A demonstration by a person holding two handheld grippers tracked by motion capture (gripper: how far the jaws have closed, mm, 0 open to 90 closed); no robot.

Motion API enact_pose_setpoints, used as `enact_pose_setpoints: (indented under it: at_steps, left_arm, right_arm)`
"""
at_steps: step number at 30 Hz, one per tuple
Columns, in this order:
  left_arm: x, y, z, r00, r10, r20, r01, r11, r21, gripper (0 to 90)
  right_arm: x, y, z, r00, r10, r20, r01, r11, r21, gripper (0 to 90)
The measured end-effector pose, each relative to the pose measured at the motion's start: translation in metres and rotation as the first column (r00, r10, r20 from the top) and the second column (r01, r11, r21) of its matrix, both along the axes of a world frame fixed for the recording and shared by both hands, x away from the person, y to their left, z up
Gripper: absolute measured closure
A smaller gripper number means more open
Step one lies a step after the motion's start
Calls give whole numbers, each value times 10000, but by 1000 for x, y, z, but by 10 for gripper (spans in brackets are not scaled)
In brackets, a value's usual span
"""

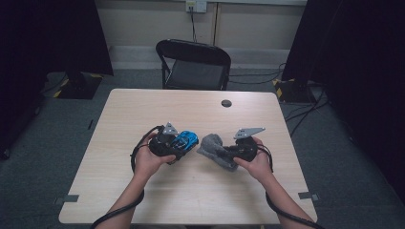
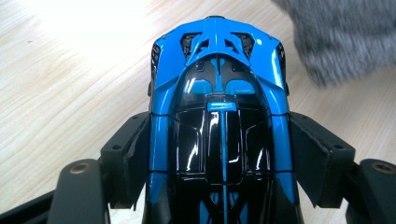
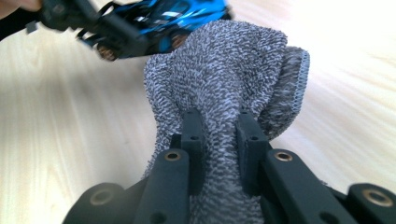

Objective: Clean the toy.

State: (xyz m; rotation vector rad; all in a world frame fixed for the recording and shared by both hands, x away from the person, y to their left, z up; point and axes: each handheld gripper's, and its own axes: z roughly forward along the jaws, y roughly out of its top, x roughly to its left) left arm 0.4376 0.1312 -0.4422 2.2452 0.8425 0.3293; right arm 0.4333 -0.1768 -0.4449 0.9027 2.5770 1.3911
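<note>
Right gripper view, near end: right gripper (image 3: 219, 140) had its jaws pinched tight on a bunched fold of the grey cloth (image 3: 224, 74), which rose up the middle of the frame with its stitched hem at right. Just past the cloth's top edge, upper left of frame, sat the blue toy car (image 3: 173, 18), touching or nearly touching the fabric; can't tell which from the blur.

Left gripper view: left gripper (image 2: 219, 154) was clamped on the car's (image 2: 219, 93) flanks, one jaw each side. Car's long axis ran straight up the frame, in line with the jaws, far end pointing away. Cloth (image 2: 341, 32) filled the upper right corner, just beyond and right of that far end.

High view, mid-frame: left gripper (image 1: 176, 143) with car (image 1: 186, 140) at centre-left, right gripper (image 1: 229, 151) with cloth (image 1: 212, 145) at centre-right, both low over the wooden table (image 1: 143, 109), a small gap between car and cloth.

Judgement: this looked like wiping the car. Cloth lay right of the car's free end, so the right hand needed only a short leftward move along the car's axis.
</note>
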Motion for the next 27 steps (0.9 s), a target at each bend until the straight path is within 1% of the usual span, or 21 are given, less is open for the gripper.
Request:
enact_pose_setpoints:
  at_steps: [1, 4, 5, 6, 7, 13, 18, 20, 21, 23, 27]
  left_arm:
    - [-1, -2, 0, 10000, -65, -71, 65, 10000, -32, 280]
    - [-2, -5, 0, 9998, -208, -23, 208, 9998, 53, 280]
    - [-3, -7, 0, 9997, -226, -51, 226, 9997, -3, 280]
    - [-3, -9, 0, 9996, -294, -33, 295, 9996, 31, 280]
    - [-4, -10, 0, 9993, -385, 10, 385, 9992, 83, 280]
    - [-7, -20, 1, 9974, -718, -20, 719, 9974, 31, 280]
    - [-9, -26, 1, 9957, -929, -54, 929, 9957, 40, 280]
    - [-10, -27, 0, 9956, -937, -71, 936, 9956, -60, 280]
    - [-10, -27, 0, 9953, -969, -82, 968, 9952, -108, 280]
    - [-10, -28, 1, 9948, -1017, -86, 1016, 9948, -60, 280]
    - [-11, -29, 1, 9940, -1088, -99, 1087, 9940, -107, 280]
  right_arm:
    - [2, -2, 1, 9999, -120, 14, 120, 9999, 21, 773]
    - [10, -12, 6, 9982, -584, 110, 583, 9983, 77, 773]
    - [13, -14, 7, 9974, -701, 168, 700, 9975, 45, 773]
    - [15, -15, 8, 9968, -779, 193, 779, 9970, 15, 773]
    - [18, -15, 10, 9961, -857, 203, 856, 9963, 38, 773]
    - [35, -12, 14, 9923, -1222, 225, 1223, 9925, -58, 773]
    - [44, -3, 16, 9930, -1156, 240, 1159, 9932, -112, 772]
    - [47, 2, 18, 9937, -1089, 270, 1093, 9939, -126, 773]
    - [47, 4, 18, 9941, -1043, 299, 1048, 9944, -149, 773]
    - [49, 10, 18, 9944, -999, 357, 1009, 9945, -277, 772]
    - [48, 20, 18, 9970, -685, 373, 695, 9973, -255, 773]
